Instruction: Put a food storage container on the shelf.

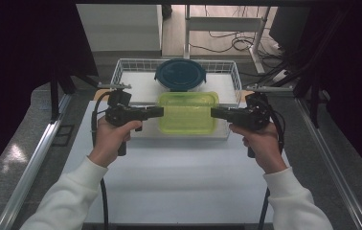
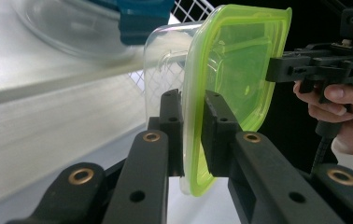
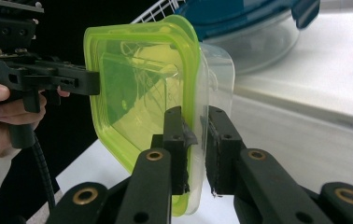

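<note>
I have the green-lidded box (image 1: 187,112) pinched at both ends, just in front of the basket (image 1: 121,67): left gripper (image 1: 157,111) and right gripper (image 1: 216,112) nearly shut on its rim. If my hands pull unevenly, I reckon the lid could pop or the box slip.

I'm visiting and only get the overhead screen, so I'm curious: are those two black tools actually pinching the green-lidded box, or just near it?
Observer: Pinching. In the left gripper view, the left gripper has its jaws closed on the rim of the green-lidded box.
Operator: And the other one?
Observer: The right gripper clamps the opposite rim the same way, one jaw on the lid side, one on the clear side.
Operator: Is the box see-through under the lid?
Observer: Yes, its base is clear plastic. I cannot tell whether anything is inside.
</note>
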Motion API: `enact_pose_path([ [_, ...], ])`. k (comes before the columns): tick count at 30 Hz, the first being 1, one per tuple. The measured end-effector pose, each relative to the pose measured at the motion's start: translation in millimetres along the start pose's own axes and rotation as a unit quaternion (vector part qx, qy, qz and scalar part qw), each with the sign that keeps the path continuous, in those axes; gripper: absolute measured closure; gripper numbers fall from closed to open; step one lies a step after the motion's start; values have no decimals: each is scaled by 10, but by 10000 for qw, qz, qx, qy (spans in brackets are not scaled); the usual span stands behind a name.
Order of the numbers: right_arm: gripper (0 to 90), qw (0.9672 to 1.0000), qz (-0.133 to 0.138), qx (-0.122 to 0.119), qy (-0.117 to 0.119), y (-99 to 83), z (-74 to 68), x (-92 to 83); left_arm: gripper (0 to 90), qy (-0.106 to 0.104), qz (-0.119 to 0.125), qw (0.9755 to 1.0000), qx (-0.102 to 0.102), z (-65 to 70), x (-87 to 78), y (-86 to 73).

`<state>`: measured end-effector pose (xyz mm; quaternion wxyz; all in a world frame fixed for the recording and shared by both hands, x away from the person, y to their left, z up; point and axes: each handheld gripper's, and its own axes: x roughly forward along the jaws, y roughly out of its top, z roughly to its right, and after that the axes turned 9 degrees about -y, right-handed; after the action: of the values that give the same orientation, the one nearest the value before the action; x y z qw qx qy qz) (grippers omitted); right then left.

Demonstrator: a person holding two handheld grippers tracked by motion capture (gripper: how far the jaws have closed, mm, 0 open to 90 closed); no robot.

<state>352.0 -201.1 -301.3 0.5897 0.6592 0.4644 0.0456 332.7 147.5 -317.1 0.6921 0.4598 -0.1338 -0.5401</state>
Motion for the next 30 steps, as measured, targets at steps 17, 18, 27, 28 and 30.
enact_pose_path([
  [17,785,9999,110,10,64,384,-64,5,802,33,15,10000,35,-1,-122,396],
  [18,785,9999,113,23,67,405,-60,9,802,39,28,10000,46,-8,-126,436],
  [27,786,9995,207,188,167,705,2,108,801,44,26,10000,45,-77,-177,794],
  [28,786,9994,196,209,167,739,3,113,801,55,39,10000,27,-91,-185,850],
  [30,786,9994,196,230,152,818,0,131,802,59,39,10000,-16,-118,-191,911],
])
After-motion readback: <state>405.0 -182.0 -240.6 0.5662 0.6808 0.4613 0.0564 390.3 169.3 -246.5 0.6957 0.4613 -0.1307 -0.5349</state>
